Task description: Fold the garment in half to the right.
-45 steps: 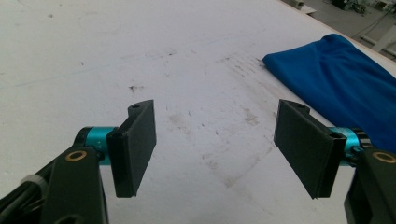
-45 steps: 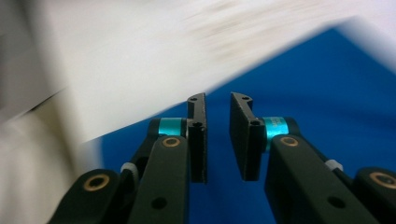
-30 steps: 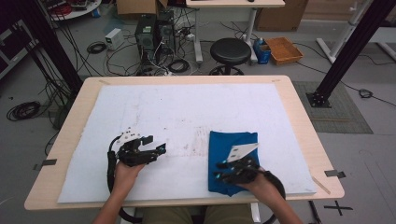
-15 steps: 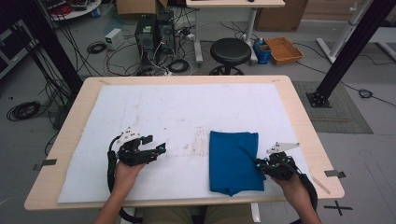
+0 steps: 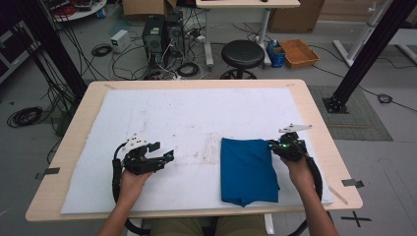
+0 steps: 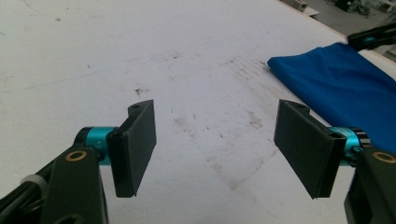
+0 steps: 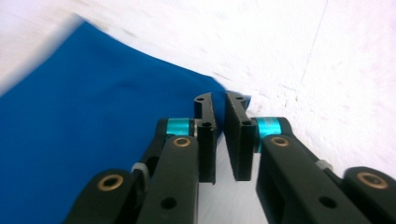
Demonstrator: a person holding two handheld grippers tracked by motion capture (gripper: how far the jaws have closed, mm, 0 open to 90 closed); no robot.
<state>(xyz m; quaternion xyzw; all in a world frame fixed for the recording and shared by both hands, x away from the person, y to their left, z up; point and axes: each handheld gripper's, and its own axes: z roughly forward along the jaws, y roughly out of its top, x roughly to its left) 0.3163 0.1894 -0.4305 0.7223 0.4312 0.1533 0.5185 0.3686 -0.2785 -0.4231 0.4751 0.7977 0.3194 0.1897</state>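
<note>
Item inspected: a folded blue cloth (image 5: pixel 248 169) lying flat on the white mat (image 5: pixel 196 118) that covers the desk (image 5: pixel 314 113). It sits right of centre, toward the near edge, its long axis running from the near edge to the far edge. Its near end shows a slight bunching at the near-left corner.

Right hand-held gripper (image 5: pixel 275 146): positioned at the cloth's far-right corner. In the right gripper view the jaws stand almost together with only a thin slit between them, directly at the corner of the cloth (image 7: pixel 93 154). Whether any fabric lies in that slit cannot be determined; no fold is seen rising between the jaws.

Left hand-held gripper (image 5: pixel 164 157): resting over bare mat, left of centre and well apart from the cloth. Its jaws are spread wide with nothing between them, as the left gripper view confirms (image 6: pixel 219 149), and they face toward the cloth's left edge (image 6: pixel 336 88).

Assessment: the cloth lies immediately at the right hand-held gripper and some way to the right of the left one. The right hand is clearly nearer, so any handling of the far-right corner would fall to it. The left would have to cross open mat to reach the left edge.
</note>
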